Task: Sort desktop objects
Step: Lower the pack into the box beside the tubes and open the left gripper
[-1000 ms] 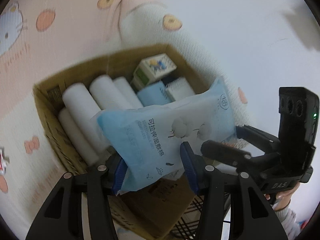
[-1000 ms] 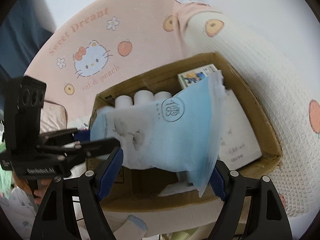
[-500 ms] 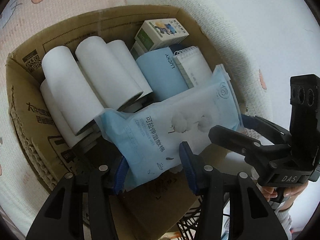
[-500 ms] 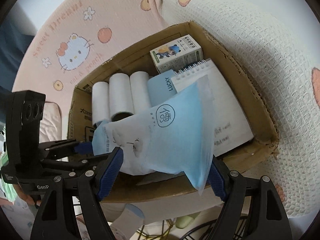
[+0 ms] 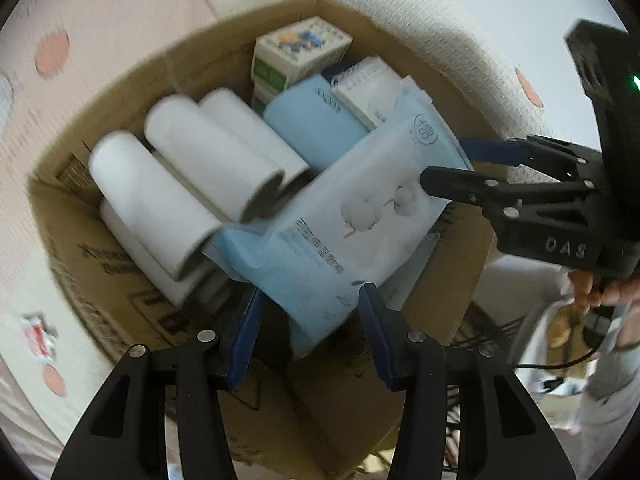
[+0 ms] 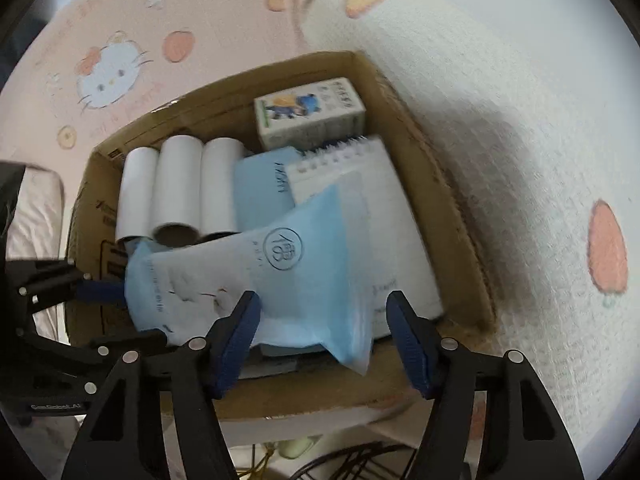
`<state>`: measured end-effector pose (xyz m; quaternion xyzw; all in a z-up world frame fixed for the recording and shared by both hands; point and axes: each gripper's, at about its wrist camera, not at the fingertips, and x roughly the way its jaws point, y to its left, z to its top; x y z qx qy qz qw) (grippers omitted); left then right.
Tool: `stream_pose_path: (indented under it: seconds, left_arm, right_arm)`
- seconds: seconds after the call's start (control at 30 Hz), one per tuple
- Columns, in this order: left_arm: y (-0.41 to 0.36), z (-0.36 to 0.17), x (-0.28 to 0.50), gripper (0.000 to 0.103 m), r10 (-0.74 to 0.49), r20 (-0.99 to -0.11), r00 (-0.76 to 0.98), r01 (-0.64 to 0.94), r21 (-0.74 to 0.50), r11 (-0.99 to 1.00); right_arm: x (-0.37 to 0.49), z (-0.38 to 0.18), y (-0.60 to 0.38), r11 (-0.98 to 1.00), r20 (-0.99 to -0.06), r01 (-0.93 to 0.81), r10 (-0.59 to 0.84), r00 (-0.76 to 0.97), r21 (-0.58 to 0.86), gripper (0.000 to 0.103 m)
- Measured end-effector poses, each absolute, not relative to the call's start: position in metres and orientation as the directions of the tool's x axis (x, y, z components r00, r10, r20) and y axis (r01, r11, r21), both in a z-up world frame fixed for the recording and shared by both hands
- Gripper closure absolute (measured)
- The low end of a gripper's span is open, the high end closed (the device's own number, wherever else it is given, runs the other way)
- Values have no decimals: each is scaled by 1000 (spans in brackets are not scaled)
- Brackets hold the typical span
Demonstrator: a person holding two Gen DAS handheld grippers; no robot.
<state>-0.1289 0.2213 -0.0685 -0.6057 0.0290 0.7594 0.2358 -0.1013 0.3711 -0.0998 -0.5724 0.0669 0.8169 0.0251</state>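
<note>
A light blue soft pack of cotton wipes lies inside the open cardboard box, leaning over the white rolls and the notebook. My left gripper is open, its blue pads on either side of the pack's near end. My right gripper is open too, its pads apart around the pack. The right gripper also shows in the left wrist view at the pack's far corner.
The box also holds a small printed carton, a spiral notebook and a blue packet. It rests on a pink and white cartoon blanket. A black wire rack sits below the box.
The pack has come down from above the box into it. Both grippers have lowered with it and their jaws now stand wider than the pack.
</note>
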Motion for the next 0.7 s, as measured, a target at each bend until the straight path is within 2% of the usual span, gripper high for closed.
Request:
stream_pose_path:
  seconds: [0.13,0.23,0.37,0.6,0.7]
  left_arm:
    - [216,-52,-125,49,294,-917,-268,-420,-164,-893]
    - [222,-39,-125,49,330,-885,-328,-468,-152,-871]
    - [232,-34,-137,49,413,-850,-328,-513,-206,-833]
    - [260,-33,-183,49,565,-796,-216,-493,-410,-767]
    - [274,-34,-191,49,563,-799,-211,-501,-406,-764]
  right_arm:
    - [-102,-99,372,-989,-934,-111,-52,-354,97,45]
    - [-102,-98,371,-990,-934,-105,-52,-353,95,45]
    - [-104,-98,371,-990,-934,-103,-56,-352,98,45]
    - [-105,-98,365,-994,-942,-74,-48,-334,77,45]
    - [-108,-98,363,-996,-942,-62,-44,-332,69,46]
